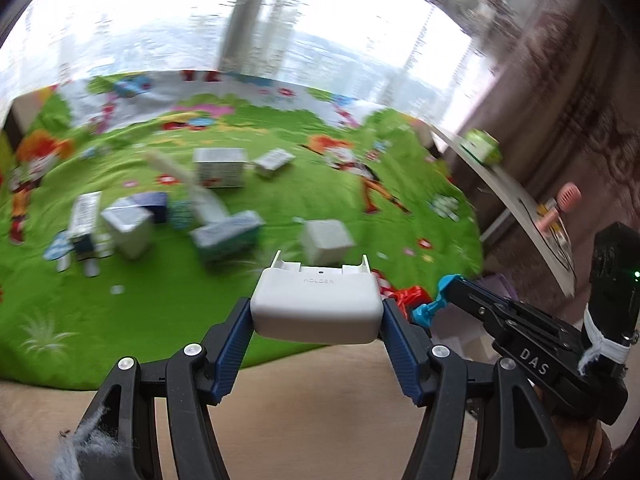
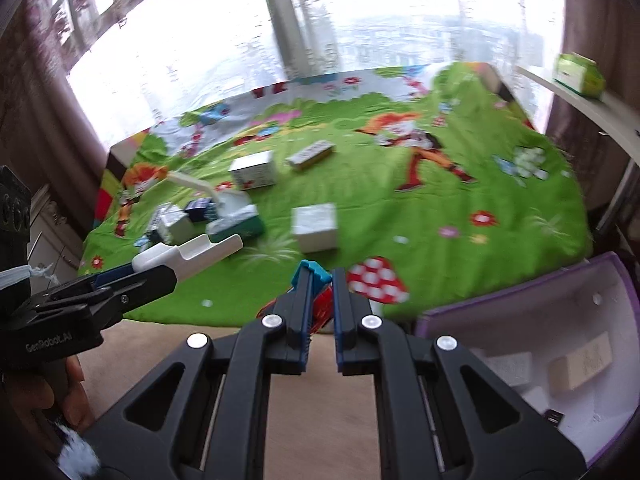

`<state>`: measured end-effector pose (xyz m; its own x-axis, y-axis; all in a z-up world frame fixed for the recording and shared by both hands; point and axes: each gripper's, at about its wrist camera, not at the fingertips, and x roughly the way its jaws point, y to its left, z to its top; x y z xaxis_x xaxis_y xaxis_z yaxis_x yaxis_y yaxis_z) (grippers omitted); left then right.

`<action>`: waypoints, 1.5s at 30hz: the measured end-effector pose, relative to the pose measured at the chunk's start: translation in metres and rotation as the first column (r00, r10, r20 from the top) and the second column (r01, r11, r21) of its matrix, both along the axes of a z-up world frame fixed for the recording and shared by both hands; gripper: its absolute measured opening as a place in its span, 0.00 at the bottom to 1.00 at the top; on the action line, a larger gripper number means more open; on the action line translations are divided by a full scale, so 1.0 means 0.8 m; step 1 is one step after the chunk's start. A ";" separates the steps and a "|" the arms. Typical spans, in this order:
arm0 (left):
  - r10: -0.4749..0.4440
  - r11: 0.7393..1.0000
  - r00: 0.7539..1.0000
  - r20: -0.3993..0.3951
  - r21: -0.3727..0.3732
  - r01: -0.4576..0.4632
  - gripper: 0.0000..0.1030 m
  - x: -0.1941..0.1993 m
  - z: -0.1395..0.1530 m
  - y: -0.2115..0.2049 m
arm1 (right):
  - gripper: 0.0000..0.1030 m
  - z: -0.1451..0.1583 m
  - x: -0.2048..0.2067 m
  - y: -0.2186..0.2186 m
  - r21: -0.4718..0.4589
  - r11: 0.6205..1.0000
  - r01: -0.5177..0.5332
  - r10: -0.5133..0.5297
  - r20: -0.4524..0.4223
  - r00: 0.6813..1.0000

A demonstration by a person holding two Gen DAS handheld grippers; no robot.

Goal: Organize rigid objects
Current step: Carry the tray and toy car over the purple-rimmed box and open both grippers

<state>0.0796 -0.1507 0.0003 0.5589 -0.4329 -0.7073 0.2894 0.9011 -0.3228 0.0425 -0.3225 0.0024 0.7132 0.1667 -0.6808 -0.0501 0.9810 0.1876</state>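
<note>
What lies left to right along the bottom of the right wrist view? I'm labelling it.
White plastic holder in the left gripper → red-and-blue toy in the right gripper → purple-rimmed white box.

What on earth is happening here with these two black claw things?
A person is tidying small items off a green cartoon blanket. The left gripper clamps a white plastic holder; the right gripper pinches a red and blue toy. Several small boxes lie on the blanket, and an open purple-edged bin sits beside it.

boxes (image 2: pixel 256 172) scattered on the bed cover (image 2: pixel 400 216), mostly left side; open bin (image 2: pixel 520 312) right of it, shelf (image 2: pixel 580 100) behind with a carton (image 2: pixel 578 74).
</note>
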 end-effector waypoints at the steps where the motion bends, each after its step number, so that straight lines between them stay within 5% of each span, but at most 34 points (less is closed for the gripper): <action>1: -0.016 1.000 1.000 -0.001 0.003 0.016 0.62 -0.001 0.001 -0.010 | 0.12 -0.001 -0.003 -0.010 0.001 1.000 0.015 -0.015 -0.003 1.000; 11: -0.200 0.980 0.979 -0.026 0.015 0.201 0.62 -0.020 0.000 -0.114 | 0.12 -0.007 -0.043 -0.126 -0.008 0.976 0.218 -0.218 -0.023 0.976; 23: -0.417 0.909 0.909 -0.031 0.017 0.417 0.66 -0.049 -0.007 -0.196 | 0.14 -0.020 -0.081 -0.230 -0.015 0.912 0.410 -0.410 -0.075 0.909; 27: -0.392 0.920 0.920 -0.017 0.018 0.393 0.75 -0.048 -0.003 -0.191 | 0.33 -0.023 -0.085 -0.247 0.013 0.899 0.437 -0.434 -0.099 0.895; 29: -0.377 0.926 0.926 -0.019 0.015 0.377 0.75 -0.046 -0.003 -0.187 | 0.63 -0.021 -0.088 -0.251 0.016 0.891 0.455 -0.451 -0.093 0.888; 30: -0.367 0.930 0.930 -0.019 0.013 0.368 0.75 -0.045 -0.003 -0.184 | 0.67 -0.019 -0.089 -0.251 0.014 0.888 0.460 -0.457 -0.085 0.885; 45: -0.218 0.975 0.965 0.144 -0.010 0.222 0.81 -0.037 0.032 -0.119 | 0.69 -0.009 -0.066 -0.194 -0.013 0.942 0.336 -0.337 -0.065 0.939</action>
<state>0.0499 -0.2463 0.0259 0.5409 -0.5737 -0.6150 0.5240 0.8019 -0.2871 -0.0104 -0.4774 -0.0047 0.6811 -0.0765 -0.7282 0.2953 0.9388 0.1776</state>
